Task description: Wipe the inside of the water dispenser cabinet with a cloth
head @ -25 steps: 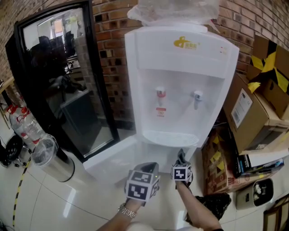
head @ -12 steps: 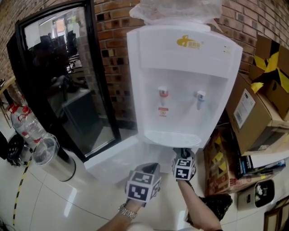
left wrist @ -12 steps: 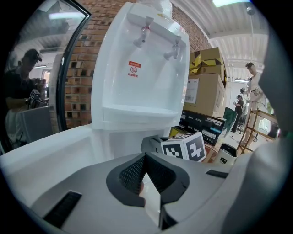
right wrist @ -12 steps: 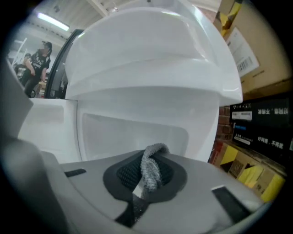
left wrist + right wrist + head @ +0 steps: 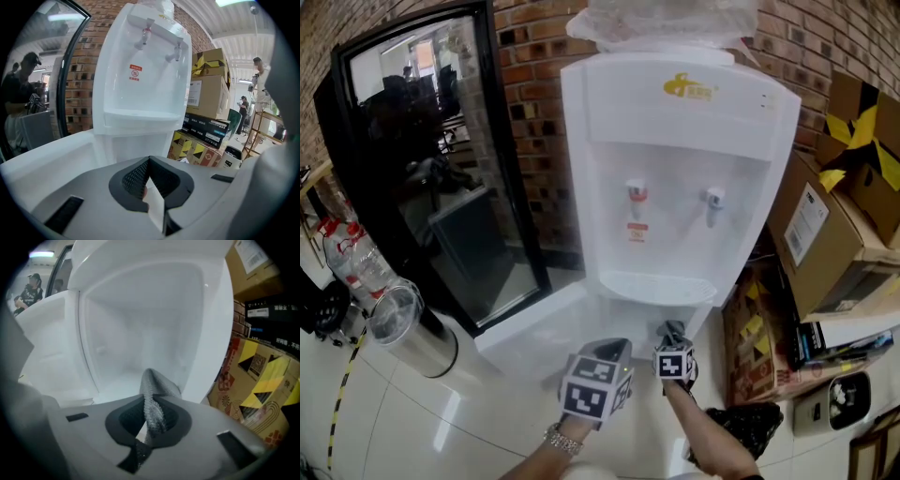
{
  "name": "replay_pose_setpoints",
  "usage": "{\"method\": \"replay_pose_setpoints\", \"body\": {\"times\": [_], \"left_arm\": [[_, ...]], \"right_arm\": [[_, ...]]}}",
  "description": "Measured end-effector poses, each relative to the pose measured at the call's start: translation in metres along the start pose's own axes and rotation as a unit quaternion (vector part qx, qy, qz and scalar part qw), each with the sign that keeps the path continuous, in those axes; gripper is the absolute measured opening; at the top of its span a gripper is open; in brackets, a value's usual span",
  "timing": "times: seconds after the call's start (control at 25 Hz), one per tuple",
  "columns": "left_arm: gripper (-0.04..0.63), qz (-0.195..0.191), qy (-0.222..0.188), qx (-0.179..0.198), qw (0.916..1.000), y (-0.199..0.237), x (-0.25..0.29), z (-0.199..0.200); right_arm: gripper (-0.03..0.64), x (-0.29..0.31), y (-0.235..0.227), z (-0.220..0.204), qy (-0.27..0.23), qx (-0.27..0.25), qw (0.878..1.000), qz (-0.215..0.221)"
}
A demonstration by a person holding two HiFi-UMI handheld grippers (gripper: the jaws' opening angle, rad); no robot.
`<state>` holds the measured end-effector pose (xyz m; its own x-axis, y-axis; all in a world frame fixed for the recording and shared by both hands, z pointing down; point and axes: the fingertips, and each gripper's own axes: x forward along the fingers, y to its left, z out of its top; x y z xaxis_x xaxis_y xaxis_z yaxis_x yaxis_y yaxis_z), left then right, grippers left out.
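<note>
The white water dispenser (image 5: 675, 187) stands against the brick wall, its lower cabinet door (image 5: 534, 333) swung open to the left. My right gripper (image 5: 673, 336) is shut on a grey cloth (image 5: 674, 329) just below the drip tray, at the cabinet's mouth. In the right gripper view the cloth (image 5: 154, 399) sticks up from the right gripper (image 5: 150, 404) in front of the bare white cabinet interior (image 5: 140, 333). My left gripper (image 5: 614, 349) hangs beside it, lower left, shut with nothing in it. The left gripper (image 5: 149, 161) faces the dispenser front (image 5: 140, 89).
A tall black glass-fronted unit (image 5: 431, 169) stands left of the dispenser. A steel bin (image 5: 403, 328) and water bottles (image 5: 352, 258) sit on the floor at the far left. Cardboard boxes (image 5: 825, 225) are stacked close on the right, with a black bag (image 5: 750, 422) below.
My right gripper pushed the cloth forward toward the cabinet, then drew back a little toward me. The left gripper has stayed put.
</note>
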<state>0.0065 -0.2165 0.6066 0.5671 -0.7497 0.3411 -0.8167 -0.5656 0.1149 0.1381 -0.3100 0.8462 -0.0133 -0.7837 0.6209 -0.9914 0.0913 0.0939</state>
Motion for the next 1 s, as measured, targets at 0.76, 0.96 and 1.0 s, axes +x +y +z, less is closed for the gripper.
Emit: {"method": "replay_pose_setpoints", "body": {"times": [0.76, 0.96, 1.0], "left_arm": [[0.002, 0.002, 0.003, 0.007, 1.0, 0.002, -0.005, 0.0], [0.002, -0.004, 0.001, 0.008, 1.0, -0.001, -0.006, 0.003], [0.002, -0.005, 0.0, 0.007, 1.0, -0.002, -0.006, 0.003]], "right_arm": [[0.008, 0.005, -0.005, 0.008, -0.017, 0.034, 0.999, -0.017], [0.008, 0.003, 0.01, 0.024, -0.039, 0.028, 0.999, 0.02], [0.008, -0.004, 0.006, 0.04, -0.062, 0.031, 0.997, 0.014]]}}
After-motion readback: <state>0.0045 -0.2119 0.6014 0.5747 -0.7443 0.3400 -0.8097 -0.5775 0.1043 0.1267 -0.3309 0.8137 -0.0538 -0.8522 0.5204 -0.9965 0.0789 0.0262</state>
